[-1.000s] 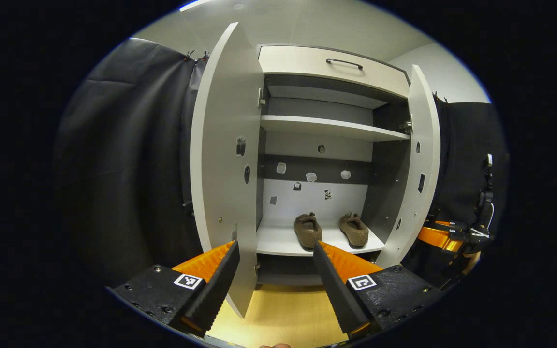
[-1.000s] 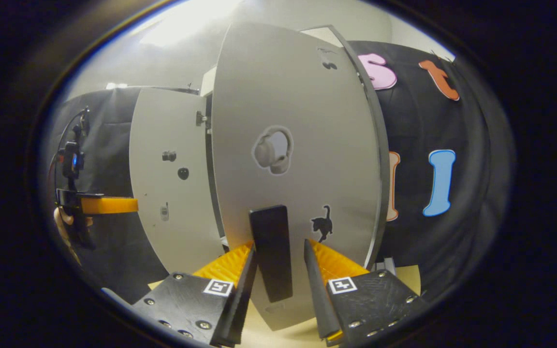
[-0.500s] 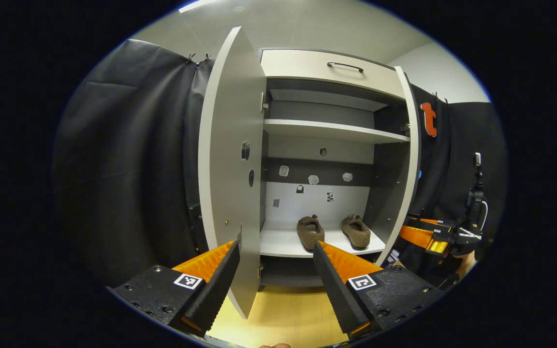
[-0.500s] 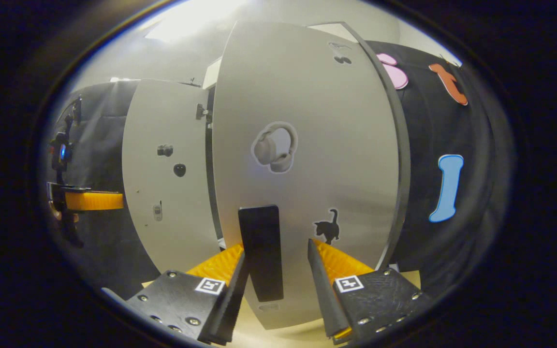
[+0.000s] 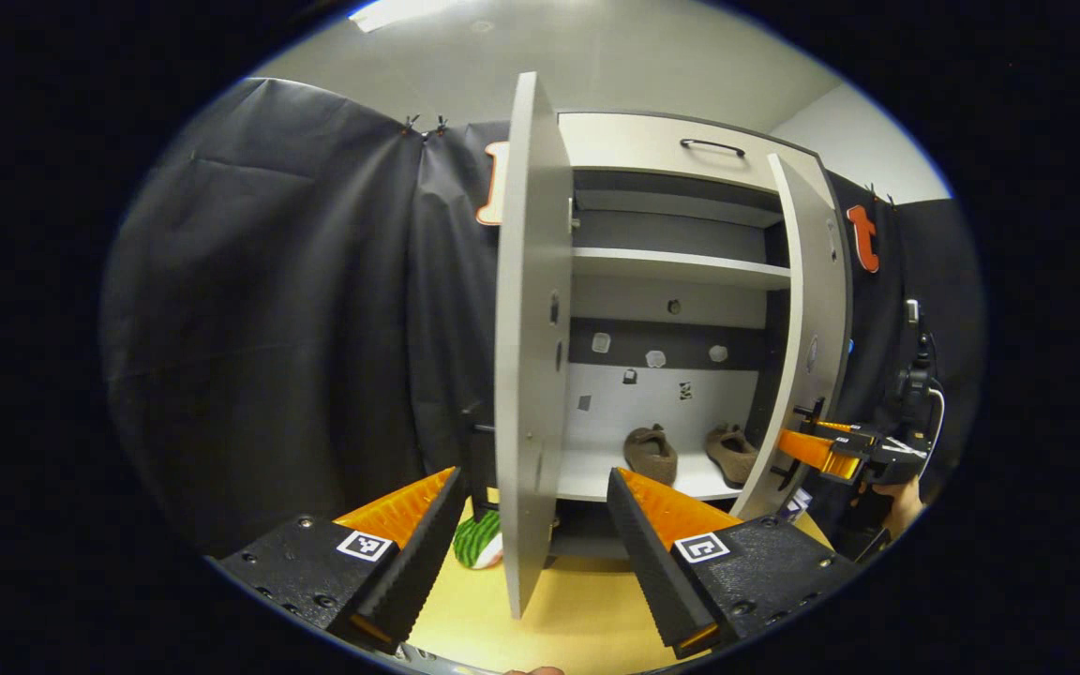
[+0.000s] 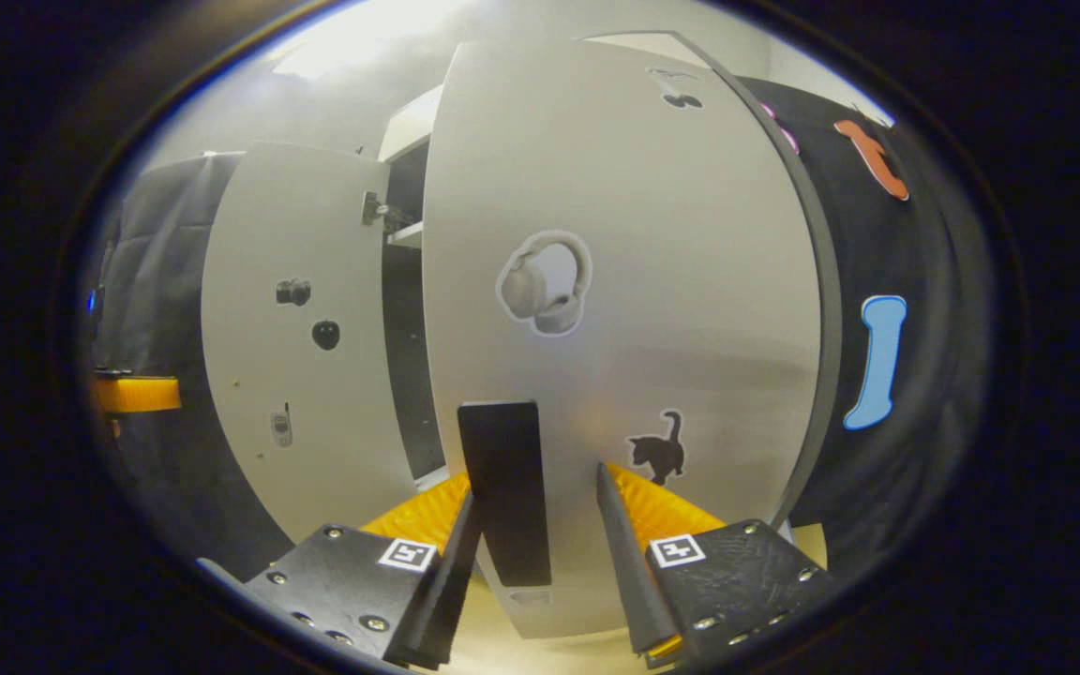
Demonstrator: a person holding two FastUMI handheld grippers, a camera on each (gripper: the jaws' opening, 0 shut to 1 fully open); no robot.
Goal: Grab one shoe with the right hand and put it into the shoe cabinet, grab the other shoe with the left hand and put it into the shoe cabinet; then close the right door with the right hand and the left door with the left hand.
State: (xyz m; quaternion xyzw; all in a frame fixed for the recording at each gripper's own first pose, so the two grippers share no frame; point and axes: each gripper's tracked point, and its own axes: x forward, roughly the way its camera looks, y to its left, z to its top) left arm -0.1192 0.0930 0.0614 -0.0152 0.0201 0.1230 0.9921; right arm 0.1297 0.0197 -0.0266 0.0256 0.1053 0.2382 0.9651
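The right gripper [image 6: 533,525], open astride the black door handle [image 6: 504,487] of the grey right door [image 6: 634,309], should be pushed squarely; the left gripper [image 5: 533,525] is held open, empty.

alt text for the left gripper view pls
A tall pale grey shoe cabinet stands with both doors partly open, the left door edge-on between the left gripper's open jaws. Two brown fabric shoes sit on its lower shelf, and the right gripper is at the right door.
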